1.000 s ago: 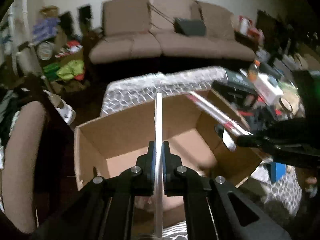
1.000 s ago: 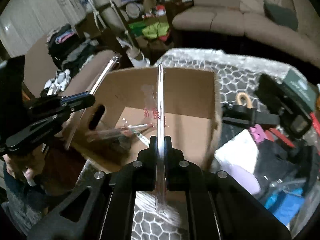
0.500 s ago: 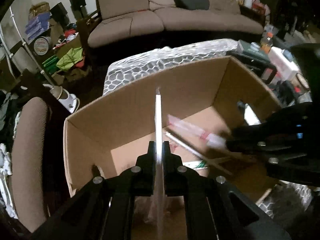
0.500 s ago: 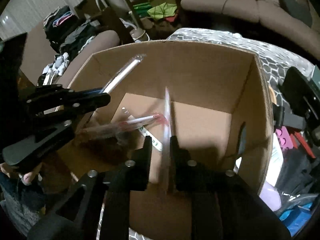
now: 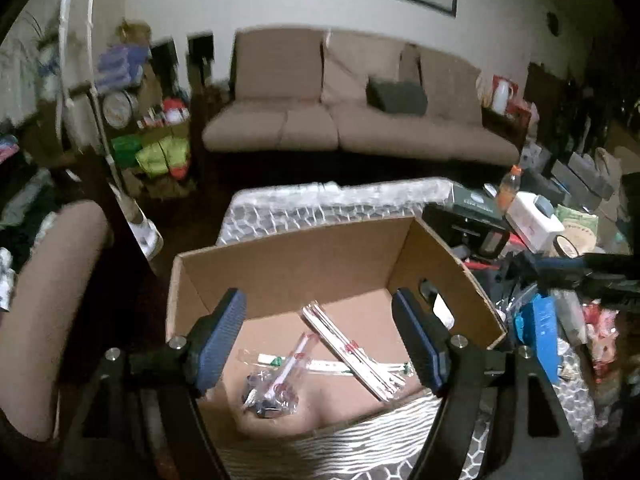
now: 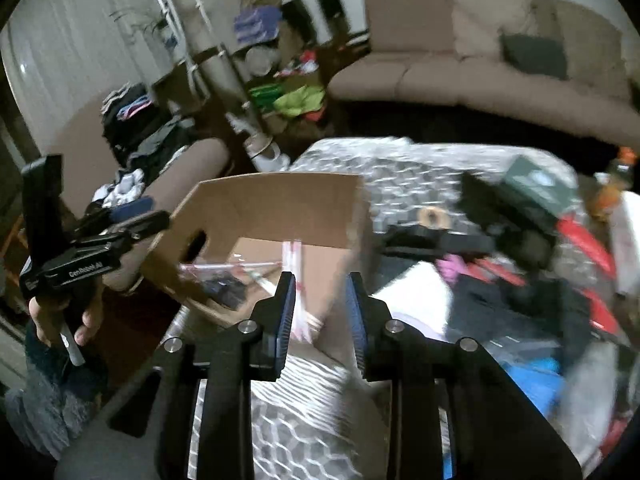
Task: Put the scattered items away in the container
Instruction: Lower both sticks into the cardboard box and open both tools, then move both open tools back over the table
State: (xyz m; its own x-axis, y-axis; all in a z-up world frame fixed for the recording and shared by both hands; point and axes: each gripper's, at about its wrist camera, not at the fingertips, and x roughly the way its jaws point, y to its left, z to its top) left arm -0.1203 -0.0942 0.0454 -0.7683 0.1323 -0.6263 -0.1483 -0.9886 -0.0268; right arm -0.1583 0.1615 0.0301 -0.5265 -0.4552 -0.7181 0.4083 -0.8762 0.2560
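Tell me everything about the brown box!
The cardboard box is plain brown and open at the top, with an oval handle hole cut in its right wall. It stands upright on a table cover with a gray honeycomb pattern. Inside, on its floor, lie a long flat packet with red marks, a clear plastic tube, and a clear bag of small dark bits. Neither gripper touches it; the left gripper is open above it.

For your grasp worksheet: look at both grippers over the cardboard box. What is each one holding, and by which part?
Nothing is held. The left gripper and right gripper are both open and empty; the packets lie loose inside the cardboard box.
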